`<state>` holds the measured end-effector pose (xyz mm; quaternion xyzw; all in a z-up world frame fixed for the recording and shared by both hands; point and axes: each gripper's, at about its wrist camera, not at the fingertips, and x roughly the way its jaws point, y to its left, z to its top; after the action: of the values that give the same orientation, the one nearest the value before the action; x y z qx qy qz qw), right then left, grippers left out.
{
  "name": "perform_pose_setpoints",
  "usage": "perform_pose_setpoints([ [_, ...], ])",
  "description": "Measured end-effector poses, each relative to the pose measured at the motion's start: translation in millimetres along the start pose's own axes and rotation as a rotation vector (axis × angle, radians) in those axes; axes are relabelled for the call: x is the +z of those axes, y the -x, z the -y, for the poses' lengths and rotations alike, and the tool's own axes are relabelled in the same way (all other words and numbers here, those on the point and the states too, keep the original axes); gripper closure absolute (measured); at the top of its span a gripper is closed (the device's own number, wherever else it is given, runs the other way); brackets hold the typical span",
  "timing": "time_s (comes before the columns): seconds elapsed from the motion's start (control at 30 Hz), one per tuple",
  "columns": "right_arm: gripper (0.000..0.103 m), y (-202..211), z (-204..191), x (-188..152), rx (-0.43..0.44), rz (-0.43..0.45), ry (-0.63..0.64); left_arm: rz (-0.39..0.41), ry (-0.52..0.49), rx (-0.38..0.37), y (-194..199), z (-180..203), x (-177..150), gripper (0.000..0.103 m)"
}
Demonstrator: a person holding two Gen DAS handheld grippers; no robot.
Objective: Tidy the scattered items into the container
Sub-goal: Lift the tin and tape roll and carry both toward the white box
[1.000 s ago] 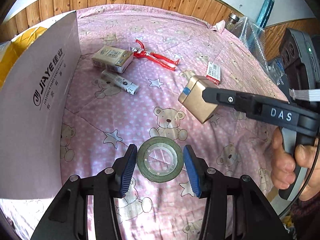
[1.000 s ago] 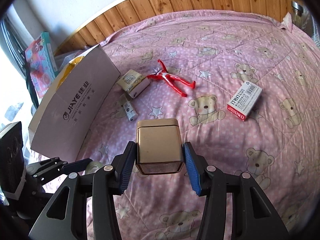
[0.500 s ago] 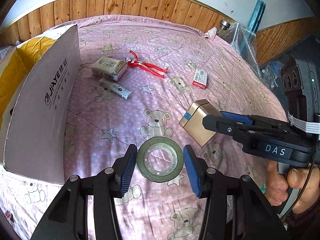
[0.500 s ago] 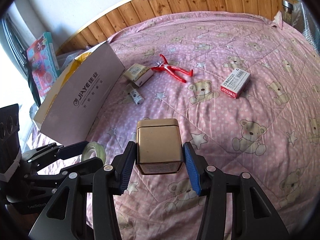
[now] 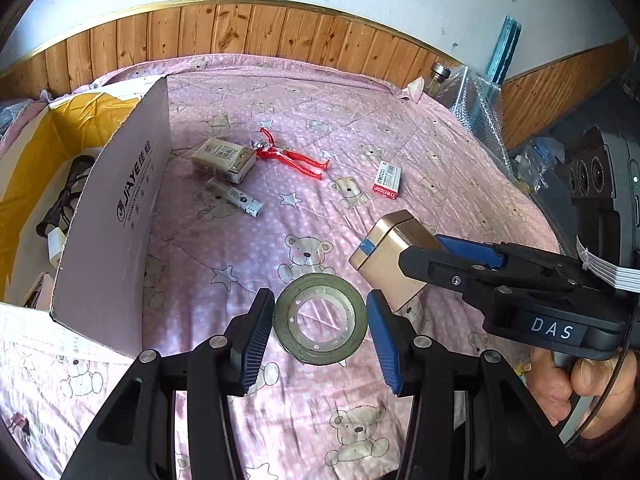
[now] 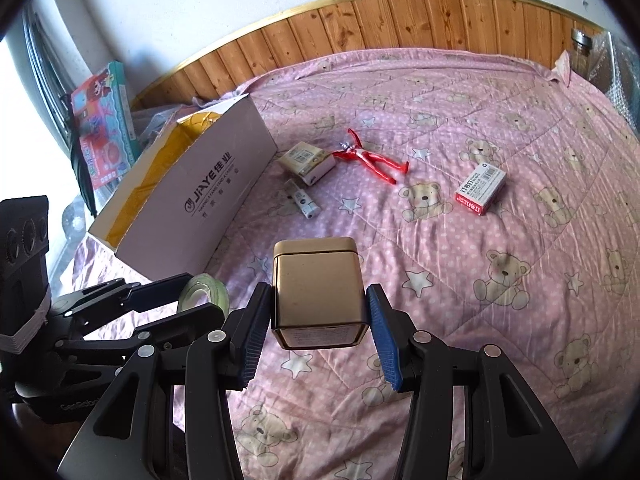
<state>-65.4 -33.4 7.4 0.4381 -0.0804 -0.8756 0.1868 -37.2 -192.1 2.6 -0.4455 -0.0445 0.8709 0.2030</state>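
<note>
left gripper [image 5: 320, 320]: black jointed frame low in the left wrist view, ribbed blue pads clamped on the tape roll, which is held clear of the quilt.
tape roll [image 5: 320, 319]: a flat ring of glossy, translucent greenish tape on a clear core, centre bottom of the left wrist view.
right gripper [image 6: 318, 322]: the same black frame, blue pads pressed to both sides of the gold tin.
gold tin [image 6: 319, 292]: a boxy, round-cornered metal tin with a brushed gold sheen and a lidded top, centre of the right wrist view, held in the air.
container [image 6: 188, 192]: open cardboard box, white outside with printed lettering, yellow lining, at left of both views.
bed cover [image 6: 500, 320]: soft pink quilt, dotted, with bears and stars.
scattered items: beige carton [image 5: 223, 160], small white tube [image 5: 236, 198], red plastic figure [image 5: 294, 156], red-and-white box [image 5: 386, 179], all lying flat on the quilt in mid-frame, right of the container.
hand [image 5: 576, 392]: lower right, wrapped on the right gripper's handle.
</note>
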Motion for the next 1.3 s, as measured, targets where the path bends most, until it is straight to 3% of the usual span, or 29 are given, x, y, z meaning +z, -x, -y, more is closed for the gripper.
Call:
perform_pose_setpoints([
  [0.43,0.052,26,-24,4,0.002,0.046,0.037,0.064,0.011,-0.024,28,0,4,0.054],
  [1.3,0.053,45,-91,42,0.031,0.113,0.164,0.248,0.119,-0.043,99,-47,39,0.054],
])
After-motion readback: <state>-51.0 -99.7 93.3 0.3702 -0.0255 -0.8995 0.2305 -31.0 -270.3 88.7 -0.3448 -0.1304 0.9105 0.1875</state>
